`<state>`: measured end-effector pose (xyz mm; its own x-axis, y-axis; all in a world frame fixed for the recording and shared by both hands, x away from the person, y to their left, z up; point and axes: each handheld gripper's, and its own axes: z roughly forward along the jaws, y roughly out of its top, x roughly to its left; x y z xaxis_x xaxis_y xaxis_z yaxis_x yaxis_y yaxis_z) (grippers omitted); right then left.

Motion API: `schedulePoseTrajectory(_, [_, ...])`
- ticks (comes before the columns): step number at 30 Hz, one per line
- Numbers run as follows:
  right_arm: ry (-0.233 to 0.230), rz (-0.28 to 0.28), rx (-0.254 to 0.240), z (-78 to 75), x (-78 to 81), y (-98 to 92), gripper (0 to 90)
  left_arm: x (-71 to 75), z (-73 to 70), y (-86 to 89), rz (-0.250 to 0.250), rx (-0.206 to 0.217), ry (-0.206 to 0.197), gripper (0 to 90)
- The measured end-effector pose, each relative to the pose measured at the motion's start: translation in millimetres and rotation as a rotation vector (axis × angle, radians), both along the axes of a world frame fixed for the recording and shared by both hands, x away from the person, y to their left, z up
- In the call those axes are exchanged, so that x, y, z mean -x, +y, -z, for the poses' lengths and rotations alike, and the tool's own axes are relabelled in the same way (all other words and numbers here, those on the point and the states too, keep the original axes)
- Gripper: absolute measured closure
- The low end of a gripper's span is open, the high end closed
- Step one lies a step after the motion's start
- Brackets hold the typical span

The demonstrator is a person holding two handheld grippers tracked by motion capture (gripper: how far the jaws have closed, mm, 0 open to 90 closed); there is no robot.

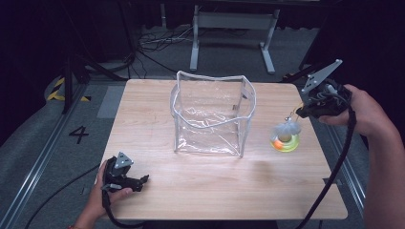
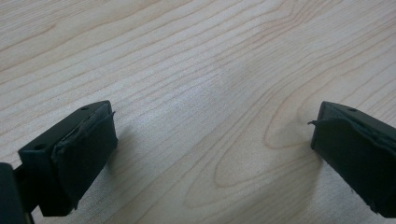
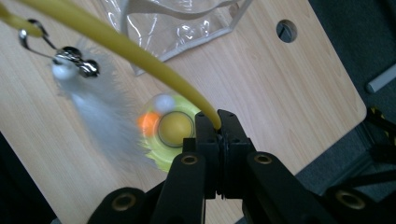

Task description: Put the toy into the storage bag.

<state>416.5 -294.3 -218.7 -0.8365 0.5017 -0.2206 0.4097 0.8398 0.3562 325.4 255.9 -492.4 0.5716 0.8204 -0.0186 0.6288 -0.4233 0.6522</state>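
Overhead, the right tool [image 3: 218,122] grips the yellow wand [image 3: 116,44], toy base [image 3: 170,128] hanging below.

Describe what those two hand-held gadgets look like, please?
Each is a black tool with two blocky jaws faced with dark, worn pads. The left gripper and right gripper each carry a grey three-cornered plate on top and trail a black cable. Brass-coloured screws dot the right one. Forearms are bare.

A yellow wand [image 3: 140,56] carries white feathers [image 3: 100,116] over a yellow-green base [image 1: 285,141] holding an orange ball [image 3: 147,124].
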Motion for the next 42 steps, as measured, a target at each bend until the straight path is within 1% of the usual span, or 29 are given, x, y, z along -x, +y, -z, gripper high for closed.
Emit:
schedulePoseTrajectory(3, [-0.003,0.013,0.000,-8.5,-3.2,-0.5,89.0,0.0,0.0,0.0,0.000,0.000,-0.001,0.5])
schedulePoseTrajectory(4, [-0.010,0.013,0.004,-13.3,-3.3,-0.2,89.0,0.0,0.0,0.0,0.000,0.000,0.000,0.5])
schedulePoseTrajectory(5, [-0.016,0.013,-0.003,-17.3,-3.2,0.0,89.0,0.1,0.0,0.0,0.000,0.000,0.000,0.6])
schedulePoseTrajectory(8, [-0.037,0.016,-0.003,-25.6,-3.9,1.0,89.0,0.0,0.0,0.0,0.000,-0.001,0.000,0.5])
schedulePoseTrajectory(9, [-0.042,0.019,-0.015,-28.5,-5.1,0.8,89.0,0.0,0.0,-0.1,-0.001,0.000,0.000,0.5])
schedulePoseTrajectory(11, [-0.044,0.026,-0.006,-31.6,-6.8,1.5,89.0,0.0,0.0,0.0,0.000,-0.001,0.000,0.5])
schedulePoseTrajectory(12, [-0.048,0.025,-0.012,-34.2,-7.7,2.5,89.0,0.0,0.0,-0.1,-0.001,0.000,0.000,0.5])
schedulePoseTrajectory(15, [-0.058,0.023,0.007,-40.8,-8.0,7.0,89.0,0.0,0.0,0.0,0.000,-0.001,0.000,0.5])
schedulePoseTrajectory(16, [-0.061,0.021,0.014,-46.1,-8.3,9.9,89.0,-0.1,0.0,-0.2,-0.001,0.000,0.000,0.5])
schedulePoseTrajectory(17, [-0.061,0.021,0.014,-46.1,-8.3,9.9,89.0,-0.1,0.0,-0.2,-0.001,0.000,0.000,0.5])
schedulePoseTrajectory(19, [-0.071,0.020,0.006,-52.3,-9.1,12.2,89.0,-0.8,0.0,-0.2,0.003,-0.002,-0.002,0.5])
schedulePoseTrajectory(20, [-0.071,0.017,0.012,-55.5,-9.6,14.6,89.0,-0.9,0.1,-0.4,0.002,-0.002,-0.004,0.5])
schedulePoseTrajectory(23, [-0.072,0.025,0.002,-59.4,-10.8,16.5,89.0,-1.1,0.2,-0.6,0.003,0.000,-0.002,0.5])
schedulePoseTrajectory(27, [-0.077,0.003,-0.008,-69.7,-11.2,23.2,89.0,-1.1,0.2,-0.6,0.003,0.000,-0.001,0.5])
schedulePoseTrajectory(28, [-0.084,0.008,-0.008,-72.6,-11.8,24.9,89.0,-1.1,0.2,-0.6,0.003,0.000,-0.002,0.5])
schedulePoseTrajectory(30, [-0.086,0.007,-0.007,-74.5,-12.2,26.4,89.0,-1.0,0.3,-0.9,0.001,0.004,-0.002,0.5])
schedulePoseTrajectory(32, [-0.089,-0.003,-0.020,-77.6,-13.0,29.5,89.0,-1.1,0.3,-0.8,0.002,0.003,-0.002,0.5])
schedulePoseTrajectory(36, [-0.090,-0.018,-0.027,-82.2,-16.8,36.8,89.0,-1.1,0.3,-0.8,0.002,0.003,-0.001,0.5])
schedulePoseTrajectory(38, [-0.092,-0.020,-0.026,-83.2,-17.3,37.9,89.0,-1.1,0.2,-0.7,0.003,0.000,-0.003,0.5])
schedulePoseTrajectory(39, [-0.092,-0.033,-0.024,-86.3,-17.5,41.5,89.0,-1.1,0.3,-0.8,0.002,0.002,-0.002,0.5])
schedulePoseTrajectory(42, [-0.100,-0.026,-0.015,-89.1,-18.9,43.8,89.0,-1.0,0.3,-0.8,0.002,0.002,-0.002,0.6])
